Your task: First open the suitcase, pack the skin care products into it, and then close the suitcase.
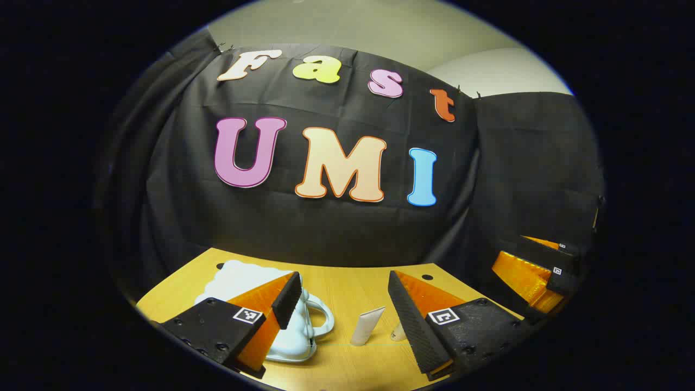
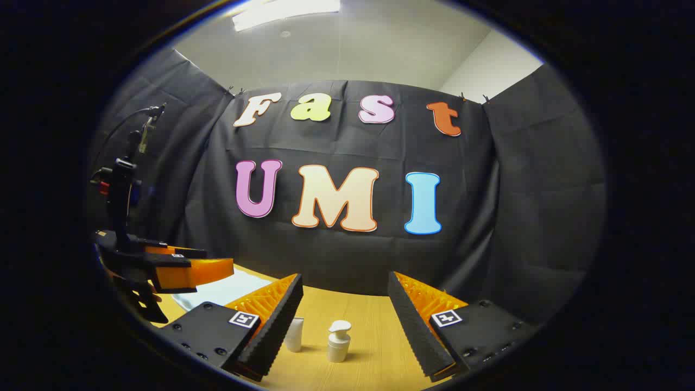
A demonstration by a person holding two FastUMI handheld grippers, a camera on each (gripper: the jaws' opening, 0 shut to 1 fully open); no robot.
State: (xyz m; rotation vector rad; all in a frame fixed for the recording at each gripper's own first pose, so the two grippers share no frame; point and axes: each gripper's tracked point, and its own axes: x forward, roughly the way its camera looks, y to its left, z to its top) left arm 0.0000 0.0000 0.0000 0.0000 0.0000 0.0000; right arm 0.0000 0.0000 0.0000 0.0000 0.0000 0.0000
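Note:
On the wooden table (image 1: 347, 285), a pale cloud-shaped suitcase (image 1: 239, 277) with a loop handle lies flat, partly behind my left finger. My left gripper (image 1: 343, 293) hangs open above the table with nothing in it. A white tube (image 1: 367, 326) stands between its fingers, and a second small white item (image 1: 399, 330) peeks out by the right finger. In the right gripper view, my right gripper (image 2: 345, 290) is open and empty. Beyond it stand a white tube (image 2: 294, 334) and a white pump bottle (image 2: 339, 341). A corner of the suitcase (image 2: 228, 290) shows at the left.
The right gripper (image 1: 535, 271) hovers at the far right of the left gripper view, off the table's edge. The left gripper (image 2: 179, 271) and its handle rig sit at the left of the right gripper view. Black cloth walls close the table's back and sides.

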